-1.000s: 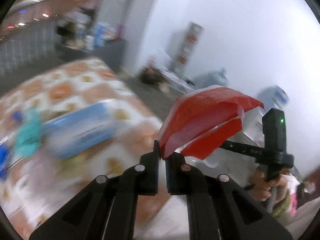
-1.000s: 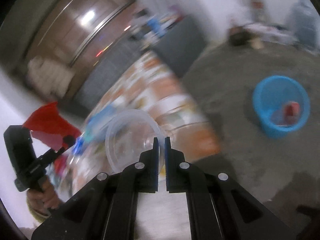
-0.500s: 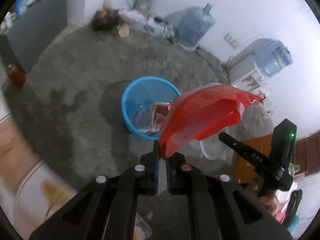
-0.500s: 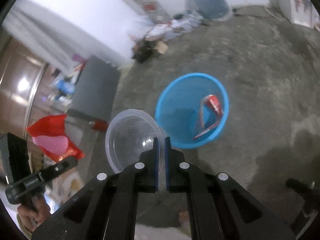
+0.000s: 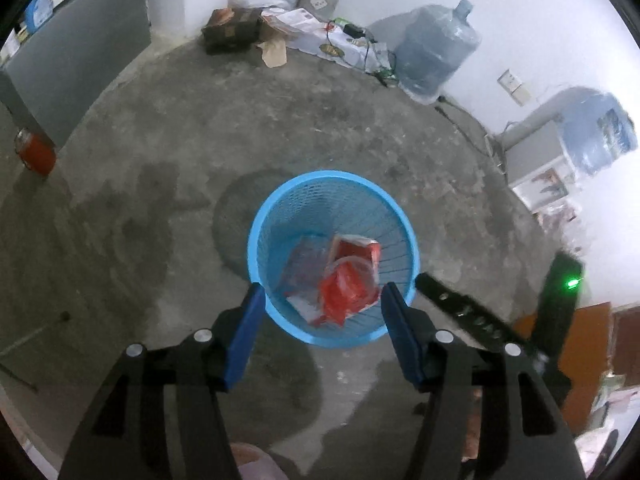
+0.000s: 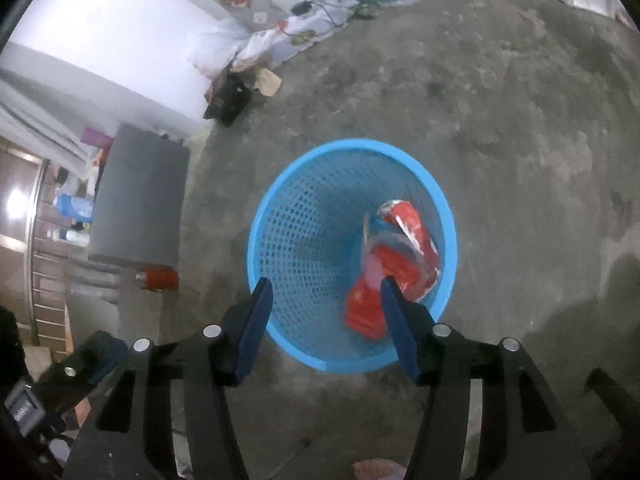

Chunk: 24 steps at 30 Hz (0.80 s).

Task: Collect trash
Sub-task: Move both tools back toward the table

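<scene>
Trash, a crumpled red plastic bag [image 5: 347, 291], now lies inside the blue mesh plastic bin [image 5: 256, 248] on the floor. Left gripper [image 5: 323, 325] and right gripper [image 6: 326, 320] jaws just opened, both empty. Drop step looks done; next, swing back for more litter.

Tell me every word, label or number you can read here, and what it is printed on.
None can be read.
Red packet in the blue basket: print blurred.
Letters on the right gripper's black arm: too blurred.
Label on the water jug: illegible.
Boxes by the wall: too small.
</scene>
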{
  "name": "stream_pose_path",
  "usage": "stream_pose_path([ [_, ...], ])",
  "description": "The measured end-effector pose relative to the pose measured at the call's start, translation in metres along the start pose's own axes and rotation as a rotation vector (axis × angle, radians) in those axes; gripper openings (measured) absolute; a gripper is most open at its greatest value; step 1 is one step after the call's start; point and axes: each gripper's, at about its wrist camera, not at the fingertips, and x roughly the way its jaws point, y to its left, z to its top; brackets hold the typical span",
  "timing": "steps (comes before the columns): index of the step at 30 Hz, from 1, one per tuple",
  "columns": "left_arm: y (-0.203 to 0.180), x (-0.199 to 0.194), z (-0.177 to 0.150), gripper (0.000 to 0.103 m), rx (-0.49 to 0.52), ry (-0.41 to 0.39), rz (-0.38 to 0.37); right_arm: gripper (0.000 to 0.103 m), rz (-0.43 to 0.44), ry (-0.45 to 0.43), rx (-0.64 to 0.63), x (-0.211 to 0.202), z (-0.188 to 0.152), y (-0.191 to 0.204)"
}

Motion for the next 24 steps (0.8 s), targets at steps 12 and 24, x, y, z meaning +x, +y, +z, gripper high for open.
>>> stream_pose_path([
  [12, -0.007, -0.128, -0.046, 0.059, 0.098, -0.167, -0.036, 0.065, 0.079, -0.050, -0.025, -0.064, -0.028, 0.002],
  [24, 0.046, -0.279, -0.199, 0.065, 0.058, -0.404, -0.004, 0.076, 0.165, 0.024, -0.344, -0.118, -0.088, 0.098],
])
